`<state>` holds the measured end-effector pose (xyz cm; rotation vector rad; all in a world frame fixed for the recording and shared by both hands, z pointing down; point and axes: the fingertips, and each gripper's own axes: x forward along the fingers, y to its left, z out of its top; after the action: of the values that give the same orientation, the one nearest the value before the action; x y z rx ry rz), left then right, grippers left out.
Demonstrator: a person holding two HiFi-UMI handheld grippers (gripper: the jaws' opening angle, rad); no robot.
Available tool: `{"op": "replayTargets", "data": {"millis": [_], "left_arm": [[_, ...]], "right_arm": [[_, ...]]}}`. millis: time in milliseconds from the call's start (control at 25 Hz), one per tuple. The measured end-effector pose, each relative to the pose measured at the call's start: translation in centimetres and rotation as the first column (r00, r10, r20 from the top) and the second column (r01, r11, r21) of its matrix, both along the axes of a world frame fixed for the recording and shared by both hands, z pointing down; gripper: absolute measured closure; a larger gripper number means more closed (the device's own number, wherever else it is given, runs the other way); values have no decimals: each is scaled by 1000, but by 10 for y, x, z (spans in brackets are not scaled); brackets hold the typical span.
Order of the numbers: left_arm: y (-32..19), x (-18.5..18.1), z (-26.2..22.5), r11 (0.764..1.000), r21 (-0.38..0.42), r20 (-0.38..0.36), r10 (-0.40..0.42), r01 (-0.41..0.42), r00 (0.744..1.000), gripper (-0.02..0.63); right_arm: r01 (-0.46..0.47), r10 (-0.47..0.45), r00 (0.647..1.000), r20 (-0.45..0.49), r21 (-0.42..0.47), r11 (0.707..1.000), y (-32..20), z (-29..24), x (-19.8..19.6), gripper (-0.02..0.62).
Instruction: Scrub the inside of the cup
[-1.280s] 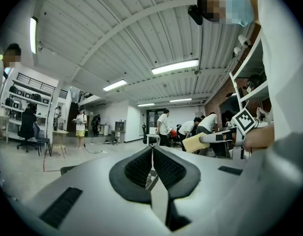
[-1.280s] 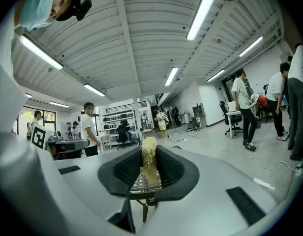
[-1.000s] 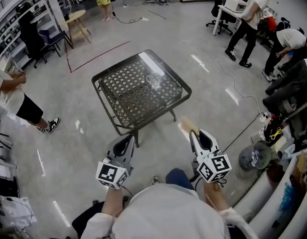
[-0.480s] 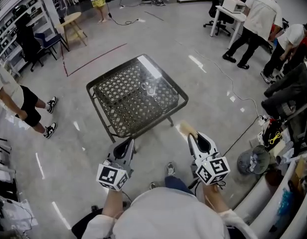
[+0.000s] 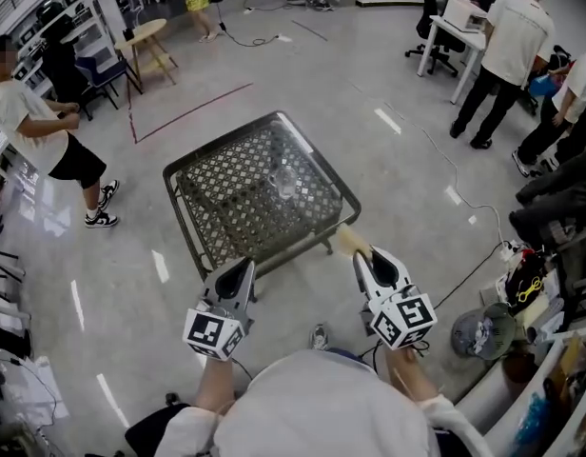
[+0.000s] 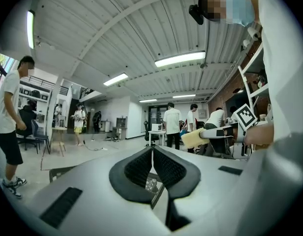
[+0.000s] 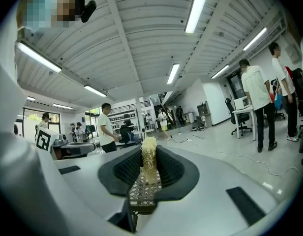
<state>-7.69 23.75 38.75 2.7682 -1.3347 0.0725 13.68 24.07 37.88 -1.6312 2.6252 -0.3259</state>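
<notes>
Nearby, the left gripper point(image 5: 241, 267) has its jaws pressed together on nothing; the right gripper point(image 5: 361, 255) pinches a yellow sponge point(image 5: 350, 241), short of the cup point(image 5: 286, 181) on the mesh table point(image 5: 231, 174).

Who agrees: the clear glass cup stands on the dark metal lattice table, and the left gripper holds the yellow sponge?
Wrong gripper: the right gripper holds the yellow sponge, as the right gripper view shows. The clear glass cup does stand on the dark metal lattice table.
</notes>
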Motion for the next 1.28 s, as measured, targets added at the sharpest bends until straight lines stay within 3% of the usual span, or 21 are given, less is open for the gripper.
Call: {"op": "replayTargets", "data": {"millis": [440,800,1280], "left_arm": [[-42,38,11,998,-40,39,-46,47,998,568],[-87,28,17,997,-58,34,-42,44,999,569],[-168,5,26,997,-72,16,21,-20,1000,568]], "right_arm": [[80,-80,997,5,-36,996,-56,16,28,503],[76,-75,997,9,-53,996,-102,23,15,503],[17,-18,1000,-4,-58,998,-172,26,-12,503]]}}
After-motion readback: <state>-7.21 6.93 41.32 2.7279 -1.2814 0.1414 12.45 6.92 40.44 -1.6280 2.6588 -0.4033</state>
